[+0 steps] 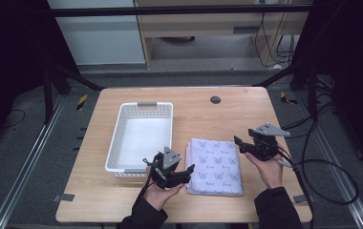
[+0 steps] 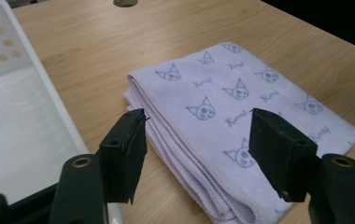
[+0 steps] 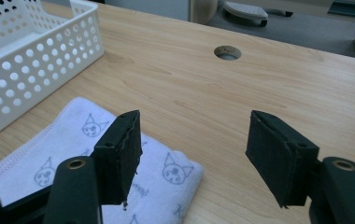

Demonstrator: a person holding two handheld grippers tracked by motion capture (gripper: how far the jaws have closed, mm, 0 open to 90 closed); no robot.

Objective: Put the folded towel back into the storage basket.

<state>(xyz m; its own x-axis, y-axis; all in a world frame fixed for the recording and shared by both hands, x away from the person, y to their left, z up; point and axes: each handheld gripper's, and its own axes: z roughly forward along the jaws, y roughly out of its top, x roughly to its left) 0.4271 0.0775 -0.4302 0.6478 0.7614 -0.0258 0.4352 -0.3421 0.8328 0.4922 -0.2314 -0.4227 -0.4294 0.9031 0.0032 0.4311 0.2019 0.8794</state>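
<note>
Both grippers have their jaws spread wide with nothing in them: left gripper point(image 1: 187, 171) hangs just off the near left edge of the folded lilac towel with little cat faces point(image 1: 214, 166), right gripper point(image 1: 240, 144) sits by its far right corner. That towel lies flat on the light wooden table point(image 1: 246, 112), right next to the white perforated plastic basket point(image 1: 117, 138).

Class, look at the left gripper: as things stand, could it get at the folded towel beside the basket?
Probably yes. The left gripper is open at the folded towel's near left edge, with nothing between them; the basket sits off to its other side.
</note>
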